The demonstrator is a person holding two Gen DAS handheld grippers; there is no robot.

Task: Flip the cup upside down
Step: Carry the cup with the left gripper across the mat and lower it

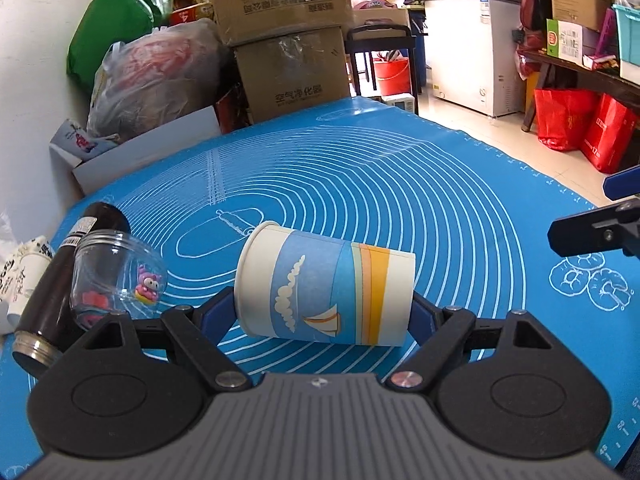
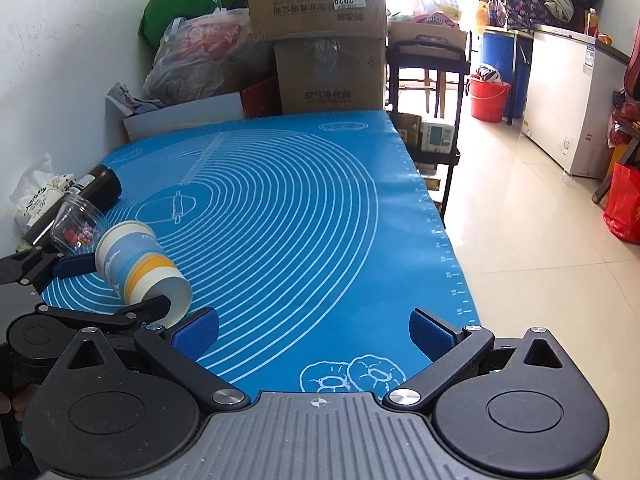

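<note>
A paper cup (image 1: 326, 286) lies on its side between the two blue pads of the left hand-held gripper (image 1: 320, 312), just above the blue baking mat (image 1: 360, 184) that covers the tabletop; whether its lower side brushes the mat I cannot tell. The left hand-held gripper is closed on the cup end to end: one pad presses at the base, the other at the open mouth. The cup's long axis runs crosswise, from one pad to the other, so in the left wrist view the base is at the left and the rim at the right. From the right wrist view the cup (image 2: 140, 272) sits far to the left, its open mouth turned toward that camera, while the right hand-held gripper (image 2: 314, 330) hangs with its jaws spread wide and nothing between them, well apart from the cup. The left hand is plainly the nearer one and the one doing the work; I judge that a turn of that wrist would bring the mouth down onto the mat. The cup is white with a pale blue band, a white cloud, a small sailboat, and orange and green stripes near the rim; it looks light and easily crushed. Just beside it lie a clear plastic jar (image 1: 108, 276) holding small toys and a dark bottle (image 1: 60, 288).
</note>
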